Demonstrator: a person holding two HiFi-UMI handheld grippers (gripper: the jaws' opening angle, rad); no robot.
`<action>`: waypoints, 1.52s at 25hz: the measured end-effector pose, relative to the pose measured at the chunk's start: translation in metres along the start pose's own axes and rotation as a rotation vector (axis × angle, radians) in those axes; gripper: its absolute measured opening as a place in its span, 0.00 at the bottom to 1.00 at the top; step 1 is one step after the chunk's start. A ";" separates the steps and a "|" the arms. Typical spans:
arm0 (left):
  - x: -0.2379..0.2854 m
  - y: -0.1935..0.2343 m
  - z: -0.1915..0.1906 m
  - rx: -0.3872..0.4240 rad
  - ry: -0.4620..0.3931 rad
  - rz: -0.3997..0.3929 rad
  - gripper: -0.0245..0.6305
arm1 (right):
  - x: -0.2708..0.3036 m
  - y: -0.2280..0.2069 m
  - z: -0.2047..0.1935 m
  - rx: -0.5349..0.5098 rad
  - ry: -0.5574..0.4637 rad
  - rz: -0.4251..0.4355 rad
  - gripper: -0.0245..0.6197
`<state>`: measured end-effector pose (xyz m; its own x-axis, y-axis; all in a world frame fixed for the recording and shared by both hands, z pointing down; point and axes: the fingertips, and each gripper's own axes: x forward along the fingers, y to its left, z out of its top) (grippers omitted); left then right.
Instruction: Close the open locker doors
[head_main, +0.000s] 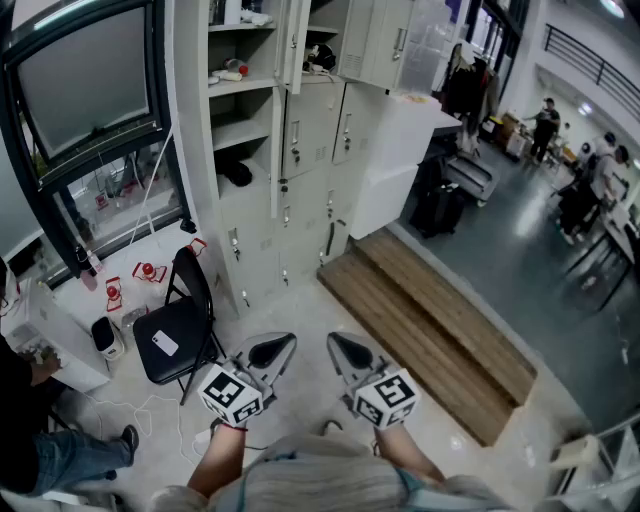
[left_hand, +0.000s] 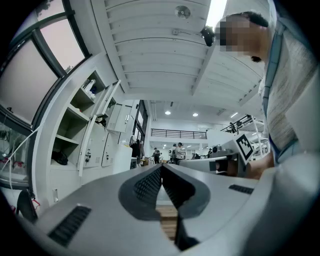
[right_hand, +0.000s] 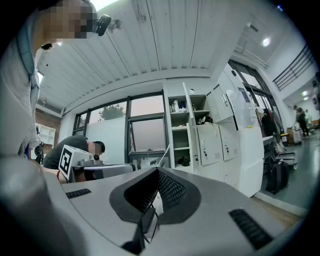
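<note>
The lockers (head_main: 310, 130) stand at the top of the head view, well away from the person, across a pale floor (head_main: 300, 310). They are light grey, with small doors stacked in tall rows. The row on the left is open. Its shelves (head_main: 240, 128) show one over the other. The long door (head_main: 275, 150) of that row sticks out toward the room, so only its thin edge shows. A second door (head_main: 291, 45) above it sticks out the same way. A black thing (head_main: 237, 172) lies on a low shelf. Small white things (head_main: 230, 72) lie on a higher one. Another box near the top, farther right, is open too, with dark stuff (head_main: 320, 57) inside. The doors lower down are closed flat, and each has a small handle.

In the right gripper view the lockers (right_hand: 215, 140) stand right of a big window (right_hand: 147, 135), and the long door (right_hand: 189, 125) leans out.

The left tongs (head_main: 288, 340) and right tongs (head_main: 333, 341) are held side by side, low in the head view, pointing at the lockers. Both have their jaws pressed together and hold nothing.

A black chair (head_main: 180, 325) stands left of the tongs. A wooden step (head_main: 430, 320) lies to the right, by a white box (head_main: 400, 150) next to the lockers.
</note>
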<state>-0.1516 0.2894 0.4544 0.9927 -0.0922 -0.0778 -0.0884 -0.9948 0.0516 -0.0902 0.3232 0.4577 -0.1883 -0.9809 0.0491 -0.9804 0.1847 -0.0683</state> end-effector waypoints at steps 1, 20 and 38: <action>0.001 0.000 0.000 0.000 0.001 0.000 0.04 | 0.001 -0.001 0.001 -0.001 0.000 0.002 0.04; 0.014 0.011 -0.005 -0.005 0.020 0.001 0.04 | 0.012 -0.017 -0.002 0.047 -0.012 0.025 0.04; 0.134 0.028 -0.008 -0.006 0.032 0.054 0.04 | 0.023 -0.124 0.015 0.038 0.008 0.124 0.04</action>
<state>-0.0208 0.2494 0.4533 0.9886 -0.1444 -0.0433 -0.1416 -0.9880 0.0609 0.0275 0.2768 0.4527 -0.3086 -0.9501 0.0455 -0.9467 0.3021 -0.1120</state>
